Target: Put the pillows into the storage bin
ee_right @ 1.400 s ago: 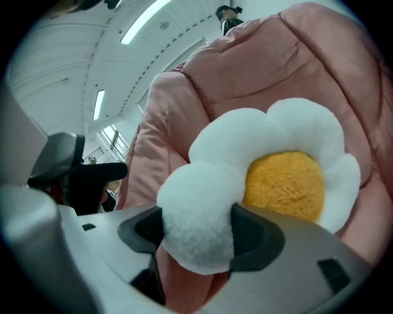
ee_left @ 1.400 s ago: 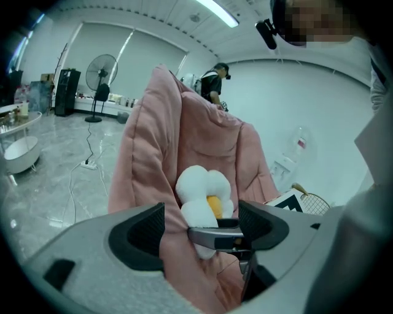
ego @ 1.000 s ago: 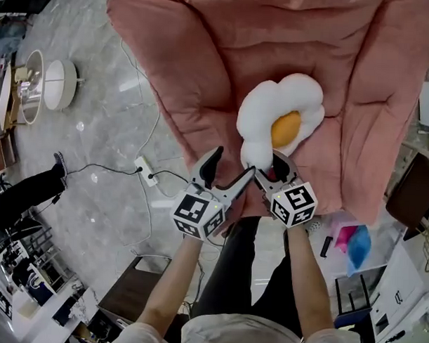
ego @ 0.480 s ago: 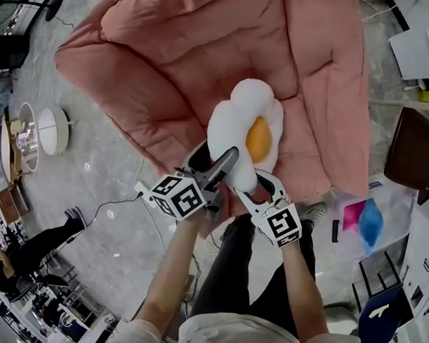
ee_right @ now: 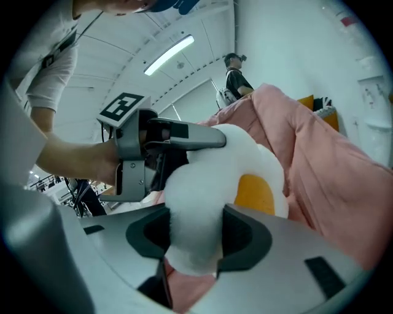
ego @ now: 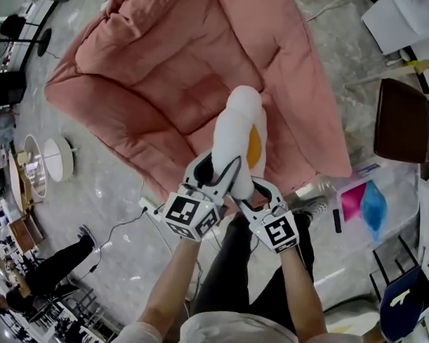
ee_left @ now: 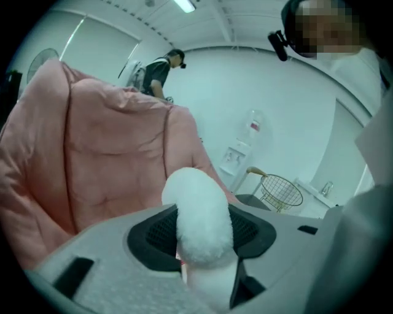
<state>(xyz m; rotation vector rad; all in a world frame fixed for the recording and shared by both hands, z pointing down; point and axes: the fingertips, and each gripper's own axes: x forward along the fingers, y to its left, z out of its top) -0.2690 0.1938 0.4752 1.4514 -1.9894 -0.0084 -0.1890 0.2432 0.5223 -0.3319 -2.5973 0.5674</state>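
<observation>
The pillow (ego: 238, 136) is shaped like a fried egg, white with a yellow yolk, and hangs edge-on above the seat of the pink armchair (ego: 154, 81). My left gripper (ego: 218, 173) is shut on its lower left lobe, and its jaws have just been closing on that lobe. In the left gripper view the white lobe (ee_left: 199, 214) fills the gap in the left gripper (ee_left: 202, 236). My right gripper (ego: 250, 193) is shut on the lower right lobe, its jaws also closing a little more. The right gripper view shows the pillow (ee_right: 202, 196) squeezed in the right gripper (ee_right: 193, 236).
A clear plastic bin (ego: 399, 209) with pink and blue items stands on the floor at the right, beside a brown chair (ego: 402, 121). A power strip (ego: 148, 207) and cable lie left of my legs. A person (ego: 49, 267) stands at lower left.
The pillow has come up off the armchair seat and turned edge-on. The left gripper moved in from beside it and closed on its lower lobe. Both hands rose.
</observation>
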